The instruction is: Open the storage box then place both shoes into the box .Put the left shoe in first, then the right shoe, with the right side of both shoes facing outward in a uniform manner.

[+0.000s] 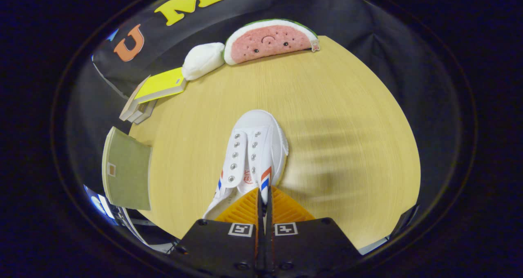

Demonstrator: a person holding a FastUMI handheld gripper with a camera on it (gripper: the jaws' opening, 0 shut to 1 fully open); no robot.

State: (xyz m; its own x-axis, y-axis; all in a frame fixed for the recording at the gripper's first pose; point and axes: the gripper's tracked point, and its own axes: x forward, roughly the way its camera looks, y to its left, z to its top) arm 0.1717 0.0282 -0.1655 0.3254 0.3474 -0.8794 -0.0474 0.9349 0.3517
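A white canvas shoe [253,151] with red and blue side stripes and no laces hangs above the wooden table [347,118], toe pointing away from me. My gripper [263,196] is shut on the shoe's right side wall near the opening; the orange fingers [286,206] press together on the thin canvas edge. The heel is hidden behind the fingers. An olive-green box [126,170] stands at the table's left edge.
A watermelon-slice plush [269,41] and a white plush [203,60] lie at the table's far edge. A yellow book on a stack of books [157,91] sits at the far left. The shoe casts a blurred shadow [327,163] to its right.
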